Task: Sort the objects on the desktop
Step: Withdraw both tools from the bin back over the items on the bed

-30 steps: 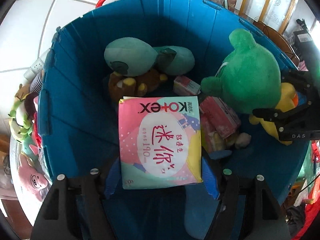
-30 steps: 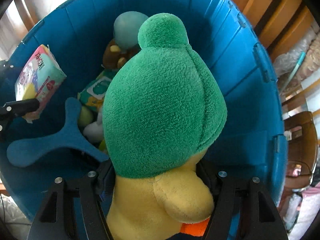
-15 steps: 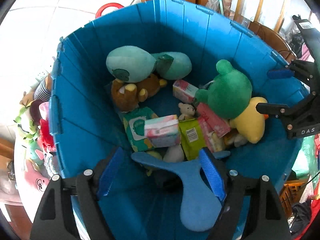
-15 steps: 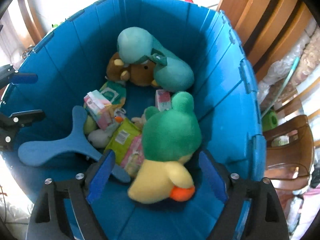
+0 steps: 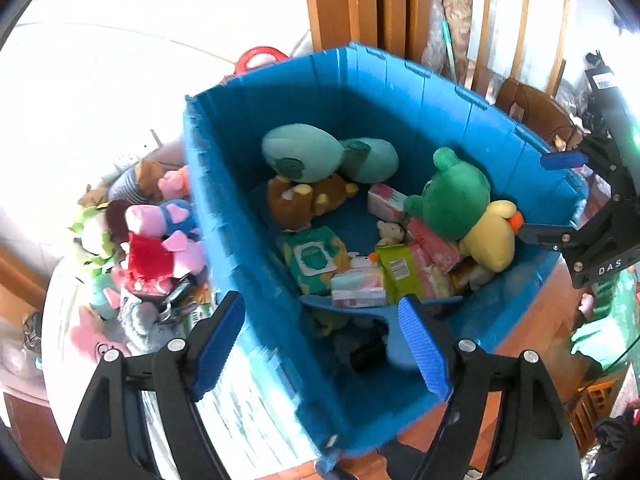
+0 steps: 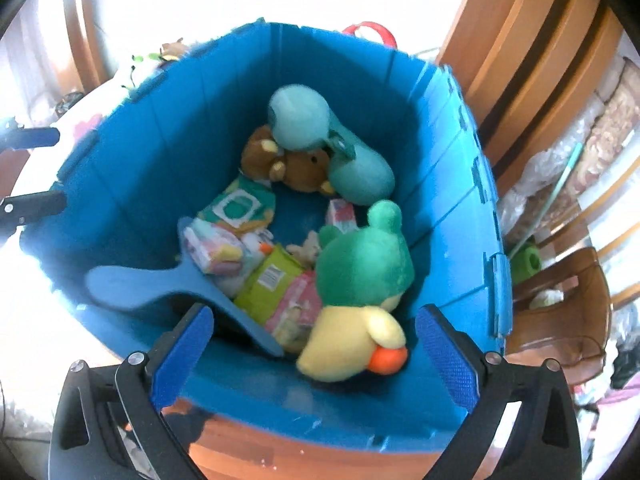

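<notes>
A blue plastic bin [image 5: 224, 216] [image 6: 452, 200] holds soft toys and packets. Inside lie a green-hooded yellow duck plush [image 5: 464, 200] [image 6: 360, 292], a pastel Kotex packet [image 5: 358, 286] [image 6: 212, 246], a brown bear [image 5: 308, 198], teal plush toys [image 5: 304, 154] and a blue boomerang-shaped piece [image 6: 160, 286]. My left gripper [image 5: 320, 344] is open and empty above the bin's near left wall. My right gripper [image 6: 316, 356] is open and empty above the bin's near edge; it also shows at the right of the left wrist view [image 5: 560, 196].
A heap of plush toys, among them a pink pig in a red dress [image 5: 156, 240], lies on the white table left of the bin. Wooden chairs [image 6: 560, 312] stand to the right. A red handle [image 5: 260, 56] shows behind the bin.
Both grippers opened and dropped their loads into the bin: the Kotex packet from the left, the duck plush from the right. Both then pulled back and up; the left shifted leftward.
</notes>
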A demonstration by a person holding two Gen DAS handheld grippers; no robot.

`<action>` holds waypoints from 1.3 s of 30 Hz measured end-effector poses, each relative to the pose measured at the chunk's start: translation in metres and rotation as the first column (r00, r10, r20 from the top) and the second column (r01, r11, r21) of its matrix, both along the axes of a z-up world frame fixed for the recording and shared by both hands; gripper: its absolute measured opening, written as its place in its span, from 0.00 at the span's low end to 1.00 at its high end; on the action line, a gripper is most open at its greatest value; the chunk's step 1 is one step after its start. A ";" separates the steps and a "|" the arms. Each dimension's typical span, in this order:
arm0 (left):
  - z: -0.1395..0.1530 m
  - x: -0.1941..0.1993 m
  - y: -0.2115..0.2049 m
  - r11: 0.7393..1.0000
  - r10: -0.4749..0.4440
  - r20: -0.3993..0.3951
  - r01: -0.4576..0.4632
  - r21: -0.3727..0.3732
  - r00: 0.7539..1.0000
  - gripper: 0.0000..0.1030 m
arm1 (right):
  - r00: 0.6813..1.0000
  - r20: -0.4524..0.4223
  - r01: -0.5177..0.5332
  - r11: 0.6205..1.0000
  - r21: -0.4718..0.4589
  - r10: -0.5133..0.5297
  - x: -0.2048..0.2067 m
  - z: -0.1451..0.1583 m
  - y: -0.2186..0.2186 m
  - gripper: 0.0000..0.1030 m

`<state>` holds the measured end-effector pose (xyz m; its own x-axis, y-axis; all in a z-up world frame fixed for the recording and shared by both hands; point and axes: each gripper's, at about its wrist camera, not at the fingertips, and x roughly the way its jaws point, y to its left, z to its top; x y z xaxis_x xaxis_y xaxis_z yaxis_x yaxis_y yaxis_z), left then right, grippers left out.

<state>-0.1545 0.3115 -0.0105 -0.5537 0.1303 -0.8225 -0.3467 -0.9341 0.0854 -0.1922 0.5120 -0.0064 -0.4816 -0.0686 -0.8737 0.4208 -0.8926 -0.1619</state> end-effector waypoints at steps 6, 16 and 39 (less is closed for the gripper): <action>0.014 0.045 -0.041 1.000 -0.011 -0.057 0.011 0.006 0.998 0.77 | 0.999 -0.051 -0.004 1.000 -0.002 0.004 0.039 0.017 -0.037 0.99; -0.003 0.106 -0.161 0.996 0.089 -0.069 -0.088 0.013 0.994 0.77 | 0.989 -0.146 -0.024 0.995 -0.100 0.009 0.102 0.034 -0.135 1.00; -0.075 0.154 -0.387 0.901 0.433 -0.026 -0.433 0.018 0.901 0.77 | 0.971 -0.222 -0.119 0.982 -0.149 0.084 0.137 -0.012 -0.339 1.00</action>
